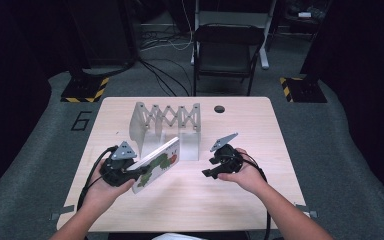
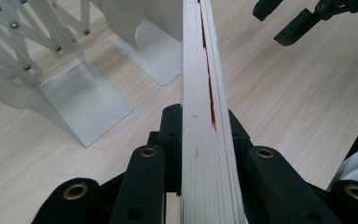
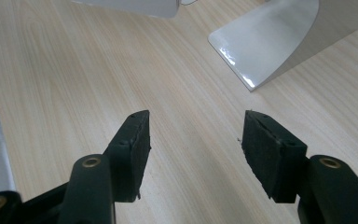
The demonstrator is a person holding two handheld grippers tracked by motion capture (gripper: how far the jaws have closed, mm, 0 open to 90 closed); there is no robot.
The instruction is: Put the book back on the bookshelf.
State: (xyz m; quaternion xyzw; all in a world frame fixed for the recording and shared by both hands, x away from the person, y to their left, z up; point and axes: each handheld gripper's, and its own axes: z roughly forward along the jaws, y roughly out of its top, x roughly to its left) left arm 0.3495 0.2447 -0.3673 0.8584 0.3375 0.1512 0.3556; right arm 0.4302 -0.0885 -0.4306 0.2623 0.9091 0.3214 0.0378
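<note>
A thick white board book [image 1: 157, 162] with a green caterpillar picture on its cover hangs tilted above the table, in front of the metal rack. My left gripper [image 1: 142, 171] is shut on its lower end. In the left gripper view the book's page edge [image 2: 200, 93] runs straight up between the two black jaws of that gripper [image 2: 200, 123], which press on both covers. My right gripper [image 1: 207, 173] stands open to the right of the book, low over the wood. Nothing lies between its pads [image 3: 193, 135]. It appears again as the right gripper [image 2: 289, 23], far off.
A silver expanding book rack [image 1: 165, 122] stands at the middle back of the light wooden table [image 1: 240, 200]; its flat base plates [image 2: 81, 100] [image 3: 270, 42] rest on the wood. A round cable hole [image 1: 219, 109] lies behind it. A black chair [image 1: 227, 50] stands beyond the far edge.
</note>
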